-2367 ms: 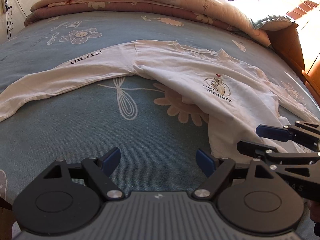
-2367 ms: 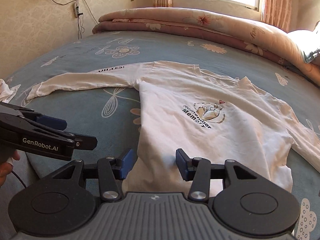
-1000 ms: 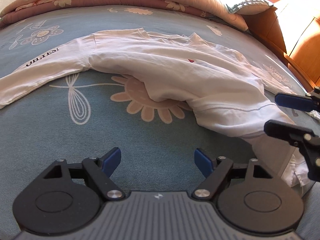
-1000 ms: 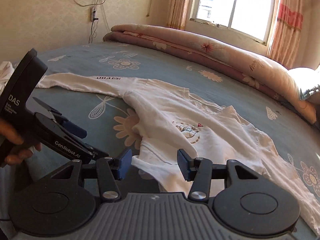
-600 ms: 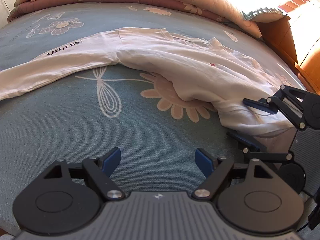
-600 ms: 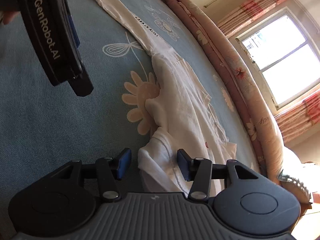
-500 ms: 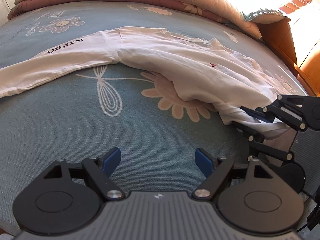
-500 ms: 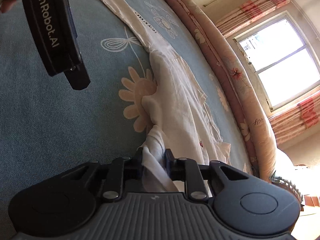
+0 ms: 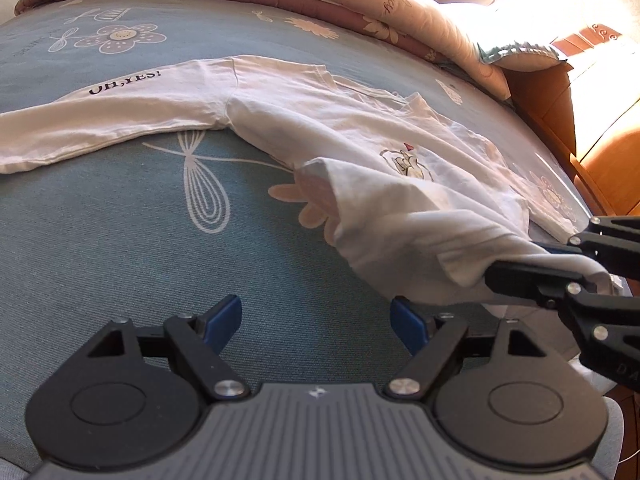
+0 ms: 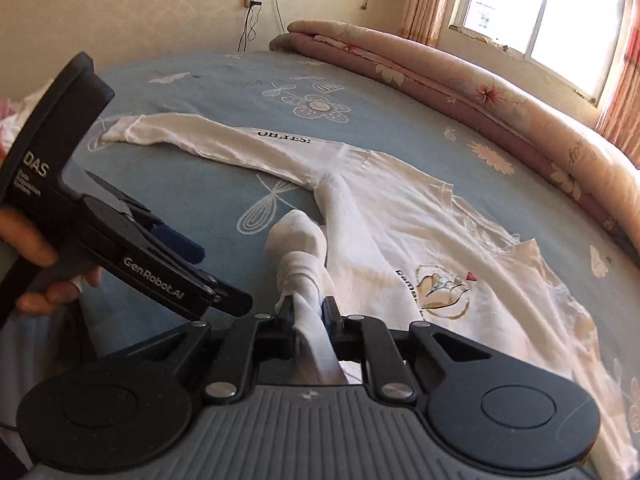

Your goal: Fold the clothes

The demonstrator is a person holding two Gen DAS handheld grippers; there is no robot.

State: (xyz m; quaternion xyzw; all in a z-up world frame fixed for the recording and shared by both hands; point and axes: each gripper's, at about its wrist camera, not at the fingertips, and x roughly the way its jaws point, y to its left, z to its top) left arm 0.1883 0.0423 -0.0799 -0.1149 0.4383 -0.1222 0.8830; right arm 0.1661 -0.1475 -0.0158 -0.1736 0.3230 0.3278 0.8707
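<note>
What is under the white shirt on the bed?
The blue flowered bedsheet lies under the shirt; a printed flower pokes out at its lifted edge. The rest beneath is covered.

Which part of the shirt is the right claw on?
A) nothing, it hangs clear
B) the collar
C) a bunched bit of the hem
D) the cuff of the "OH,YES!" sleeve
C: the right claw is closing on a bunched fold of the shirt at its hem, cloth pinched between the pads; the printed sleeve lies flat on the bed, far off.
</note>
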